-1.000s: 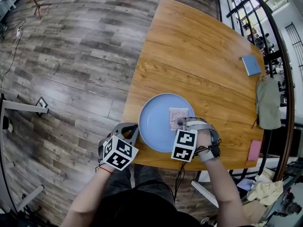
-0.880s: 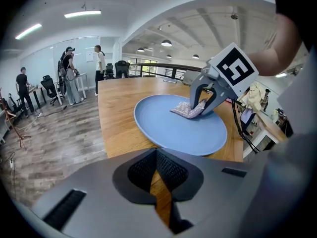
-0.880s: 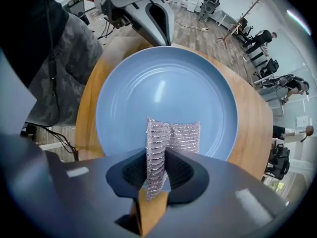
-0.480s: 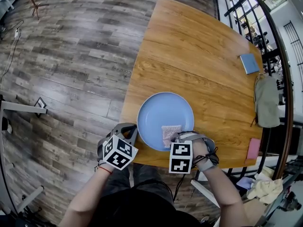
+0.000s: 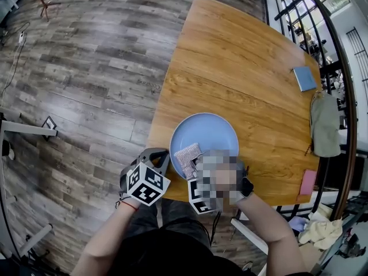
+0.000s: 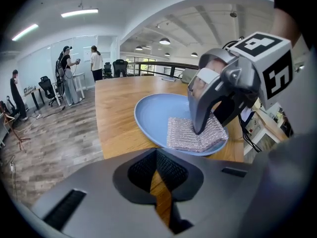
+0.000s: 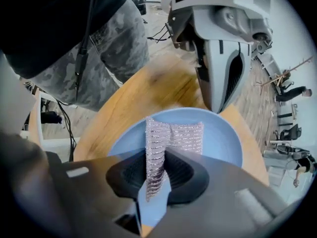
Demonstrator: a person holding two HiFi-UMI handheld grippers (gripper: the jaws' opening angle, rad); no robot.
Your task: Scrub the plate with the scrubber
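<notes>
Right gripper [image 7: 156, 175] dragged scrubber [image 5: 187, 156] from plate [image 5: 214, 130] centre-right to near-left rim; jaws clamped on scrubber fold. Left gripper [image 6: 158, 182] closed, empty, beside rim. Risk: plate unclamped near table [image 5: 241, 68] edge, so drag could slide it off.

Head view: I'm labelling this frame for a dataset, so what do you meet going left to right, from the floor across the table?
From the left: square marker on the floor → left gripper → blue plate → grey bag.
</notes>
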